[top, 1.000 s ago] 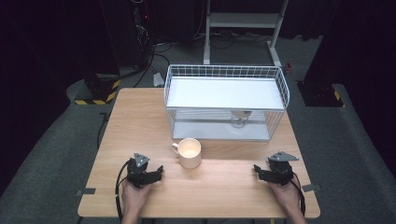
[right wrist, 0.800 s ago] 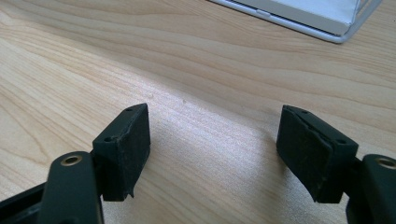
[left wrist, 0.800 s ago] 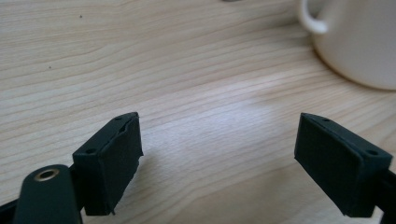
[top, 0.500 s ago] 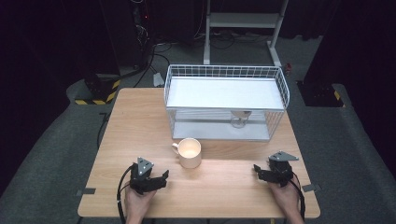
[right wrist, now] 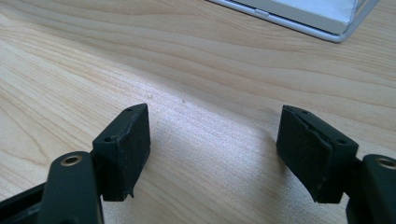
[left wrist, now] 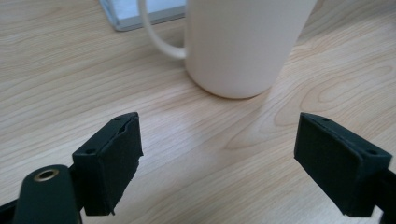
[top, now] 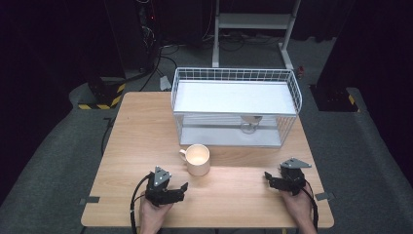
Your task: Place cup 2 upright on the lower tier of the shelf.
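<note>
Cream mug (top: 198, 159) stands upright, handle pointing left, before the spread left tool (top: 180, 189).

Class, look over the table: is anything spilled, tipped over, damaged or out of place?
Nothing stands out. The mug stands upright on the table, in front of the wire rack, with no spill around it.

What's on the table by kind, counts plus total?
Mugs: 1, cream mug near the table's front middle.
Wire racks: 1, white rack at the back of the table.
Grippers: 2, left gripper and right gripper, both open and holding nothing.
Small metal thing under the rack's upper shelf: 1, too small to identify.
Total: 5
</note>
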Demonstrator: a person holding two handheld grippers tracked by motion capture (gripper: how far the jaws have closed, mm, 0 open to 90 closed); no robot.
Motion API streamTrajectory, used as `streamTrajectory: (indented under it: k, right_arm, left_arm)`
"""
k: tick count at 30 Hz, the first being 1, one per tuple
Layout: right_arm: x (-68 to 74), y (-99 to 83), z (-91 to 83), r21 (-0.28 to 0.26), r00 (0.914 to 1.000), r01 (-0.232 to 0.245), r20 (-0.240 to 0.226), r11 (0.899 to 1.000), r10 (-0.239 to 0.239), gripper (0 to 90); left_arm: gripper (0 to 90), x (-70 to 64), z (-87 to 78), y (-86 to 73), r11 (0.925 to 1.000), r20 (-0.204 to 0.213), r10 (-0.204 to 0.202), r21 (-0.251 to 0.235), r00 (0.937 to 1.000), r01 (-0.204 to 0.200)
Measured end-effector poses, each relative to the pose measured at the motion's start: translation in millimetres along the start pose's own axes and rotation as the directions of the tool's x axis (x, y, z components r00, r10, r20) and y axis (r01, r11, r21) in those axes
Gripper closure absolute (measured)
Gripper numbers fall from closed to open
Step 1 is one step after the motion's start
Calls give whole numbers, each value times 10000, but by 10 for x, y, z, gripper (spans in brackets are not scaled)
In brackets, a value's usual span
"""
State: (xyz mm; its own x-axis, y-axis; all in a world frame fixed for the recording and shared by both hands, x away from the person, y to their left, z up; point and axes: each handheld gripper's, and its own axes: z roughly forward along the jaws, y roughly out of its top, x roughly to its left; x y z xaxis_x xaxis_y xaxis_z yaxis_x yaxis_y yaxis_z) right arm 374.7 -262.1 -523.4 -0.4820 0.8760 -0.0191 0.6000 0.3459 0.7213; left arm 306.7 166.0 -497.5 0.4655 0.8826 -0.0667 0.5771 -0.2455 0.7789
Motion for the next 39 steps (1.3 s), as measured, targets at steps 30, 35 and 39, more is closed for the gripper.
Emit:
streamTrajectory:
  k: [30,35,39]
  right_arm:
    - [2,-3,-3,5,10000,-11,15,10000,11,261]
    - [5,-3,-5,27,10000,-56,25,10000,56,261]
    - [7,-2,-4,21,10000,-86,24,10000,86,261]
  left_arm:
    - [92,-202,539,429,9990,-297,408,-183,9987,-413]
    - [64,-229,594,473,9987,-431,432,-234,9981,-443]
    - [52,-238,645,501,9990,-466,387,-203,9982,-397]
